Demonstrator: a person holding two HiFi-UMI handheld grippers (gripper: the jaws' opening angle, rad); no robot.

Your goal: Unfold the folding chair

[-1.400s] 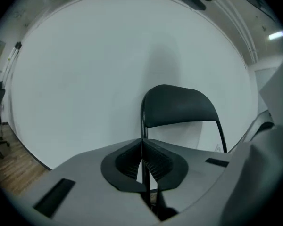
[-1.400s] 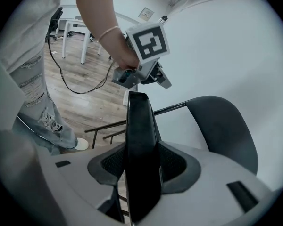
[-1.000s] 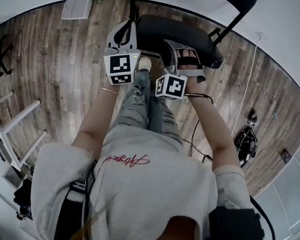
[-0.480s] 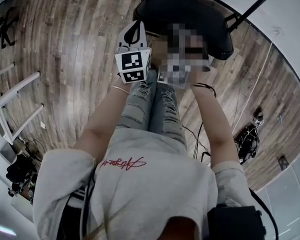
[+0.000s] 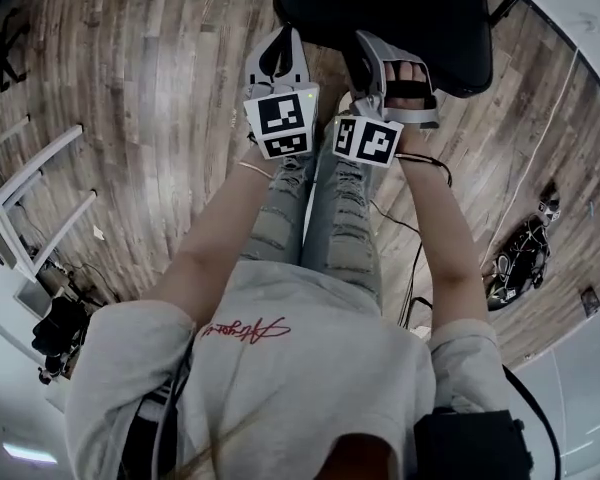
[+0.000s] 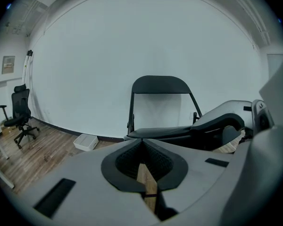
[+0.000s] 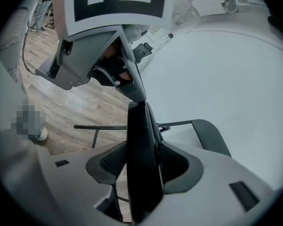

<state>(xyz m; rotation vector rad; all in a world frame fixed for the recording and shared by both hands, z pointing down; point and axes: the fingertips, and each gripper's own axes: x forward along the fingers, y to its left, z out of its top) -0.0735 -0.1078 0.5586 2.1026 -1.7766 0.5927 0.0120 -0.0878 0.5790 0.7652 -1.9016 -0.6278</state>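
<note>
Wood-plank floor [image 5: 130, 98] underfoot, white wall [image 6: 132, 41] behind, and the folding chair [image 6: 159, 86] stands open by that wall, its seat [image 5: 400, 8] down and level. The right gripper [image 5: 380, 53] has the seat's front edge between its jaws, which have just been spreading, so I'd call that hold gone. The left gripper [image 5: 282, 48] hangs pressed together, empty, just beside the edge. The danger now: if the chair isn't fully settled, the seat could tip back up, or the chair could skate on smooth planks.
</note>
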